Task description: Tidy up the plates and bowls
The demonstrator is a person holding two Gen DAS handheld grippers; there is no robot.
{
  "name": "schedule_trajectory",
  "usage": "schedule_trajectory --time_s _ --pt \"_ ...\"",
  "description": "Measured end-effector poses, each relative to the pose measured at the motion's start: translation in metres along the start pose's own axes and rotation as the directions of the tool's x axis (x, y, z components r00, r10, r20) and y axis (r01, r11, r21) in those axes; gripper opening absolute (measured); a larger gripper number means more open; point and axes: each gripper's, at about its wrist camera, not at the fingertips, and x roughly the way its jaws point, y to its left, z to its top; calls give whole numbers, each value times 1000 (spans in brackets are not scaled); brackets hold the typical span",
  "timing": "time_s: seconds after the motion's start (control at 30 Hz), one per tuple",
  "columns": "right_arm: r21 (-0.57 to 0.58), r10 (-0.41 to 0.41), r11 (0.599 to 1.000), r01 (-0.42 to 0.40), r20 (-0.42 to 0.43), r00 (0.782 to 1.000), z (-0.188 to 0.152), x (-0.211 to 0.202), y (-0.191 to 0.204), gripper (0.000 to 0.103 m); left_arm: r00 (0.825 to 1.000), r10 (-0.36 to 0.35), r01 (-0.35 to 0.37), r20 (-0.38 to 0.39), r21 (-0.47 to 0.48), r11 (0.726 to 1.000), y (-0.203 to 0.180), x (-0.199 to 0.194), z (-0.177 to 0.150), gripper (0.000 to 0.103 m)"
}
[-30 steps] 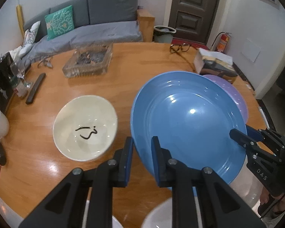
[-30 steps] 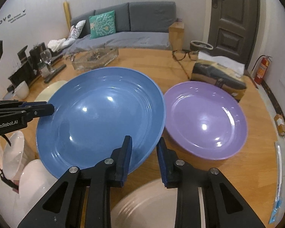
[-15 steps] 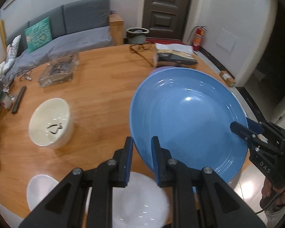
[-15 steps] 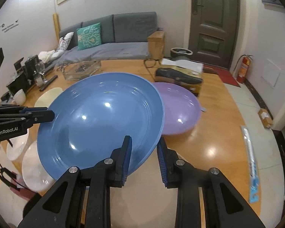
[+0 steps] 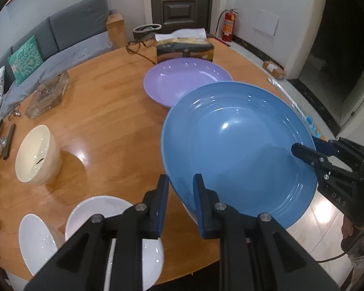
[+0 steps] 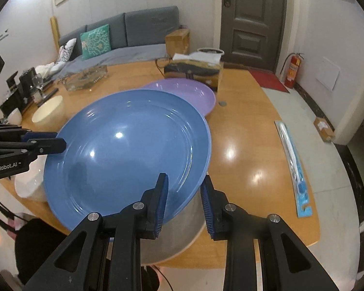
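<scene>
A large blue plate point(image 5: 235, 150) is held in the air between both grippers, above the table's near edge. My left gripper point(image 5: 180, 194) is shut on its left rim. My right gripper point(image 6: 184, 194) is shut on its right rim; the plate also shows in the right wrist view point(image 6: 126, 150). A purple plate point(image 5: 184, 80) lies on the table beyond it, also seen in the right wrist view point(image 6: 189, 92). A cream bowl point(image 5: 36, 155) stands at the left. Two white dishes point(image 5: 92, 220) sit at the near left edge.
A tissue box point(image 5: 184, 48) and glasses point(image 5: 136, 46) lie behind the purple plate. A glass ashtray point(image 5: 48, 94) sits at the far left. A blue packaged item point(image 6: 293, 167) lies at the table's right edge. A large pale dish point(image 6: 172, 232) sits under the blue plate.
Both grippers have lifted the blue plate higher and drawn it back toward the near table edge. The purple plate is now uncovered and farther off.
</scene>
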Motion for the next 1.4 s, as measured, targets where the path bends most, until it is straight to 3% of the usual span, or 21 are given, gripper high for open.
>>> schedule_trajectory --time_s 0.67,1.27,1.4 --pt "42 33 999 -30 -65 997 -22 27 -11 23 995 -11 17 -99 65 998 -6 32 -14 17" --pt "26 49 999 -47 -75 996 -29 30 -12 24 996 -26 30 -80 53 998 2 29 -5 17" --pt "27 28 999 -27 -56 998 -25 27 -21 30 998 -32 33 -53 21 999 14 23 12 18"
